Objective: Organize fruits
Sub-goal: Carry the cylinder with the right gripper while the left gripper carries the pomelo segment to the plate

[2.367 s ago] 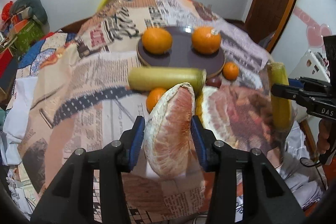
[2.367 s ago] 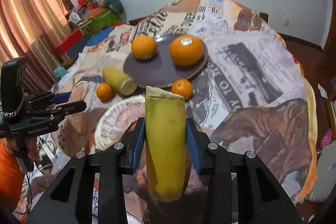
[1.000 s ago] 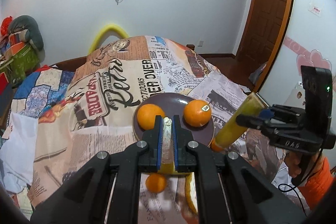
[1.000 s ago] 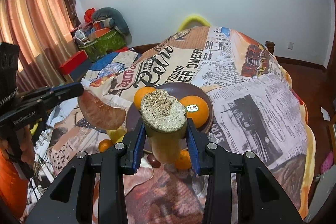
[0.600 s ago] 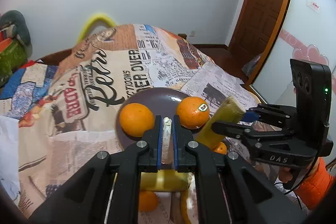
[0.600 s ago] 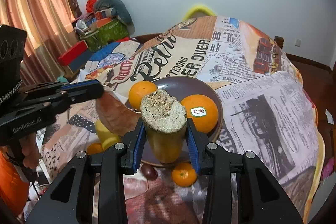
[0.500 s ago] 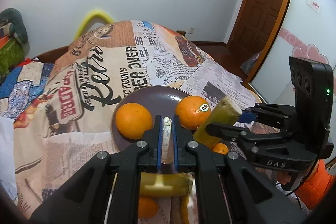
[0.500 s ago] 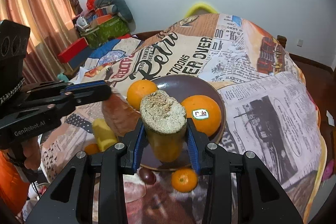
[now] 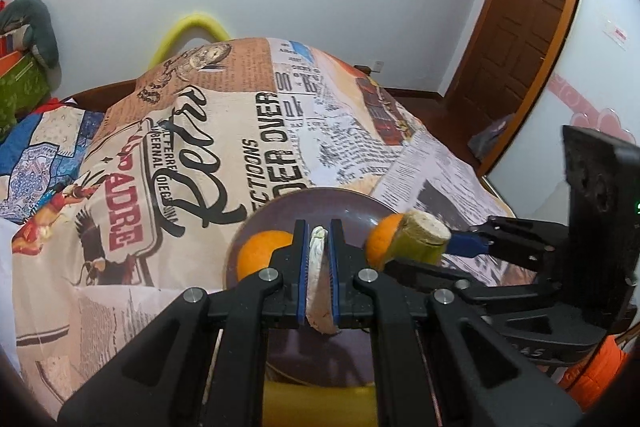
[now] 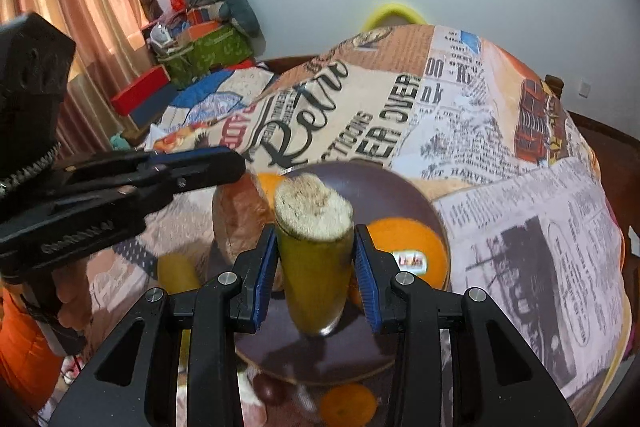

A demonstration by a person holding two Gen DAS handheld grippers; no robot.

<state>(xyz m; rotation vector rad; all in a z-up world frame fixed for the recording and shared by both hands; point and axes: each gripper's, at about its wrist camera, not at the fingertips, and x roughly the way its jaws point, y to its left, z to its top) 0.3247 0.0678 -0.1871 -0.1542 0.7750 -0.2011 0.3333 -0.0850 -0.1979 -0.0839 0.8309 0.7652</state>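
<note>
Left hand-held gripper (image 9: 319, 267) of mine is clamped on a pale pink pomelo wedge (image 9: 316, 275), held over the round dark purple plate (image 9: 320, 205). My right hand-held gripper (image 10: 315, 269) is clamped on a yellow-green sugarcane stalk piece (image 10: 314, 259) above the same plate, beside two round oranges (image 10: 404, 251) on the newspaper-print cloth surface (image 10: 520, 207).

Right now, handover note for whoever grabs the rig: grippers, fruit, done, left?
Left gripper: shut on a pomelo wedge, held over the plate.
Right gripper: shut on a cut yellow-green stalk, also over the plate.
Done: two oranges sit on the plate, one with a sticker, one on the left side.
Left: set down both held pieces. Off the plate near its front edge: a small orange, a dark round fruit, another yellow piece.
</note>
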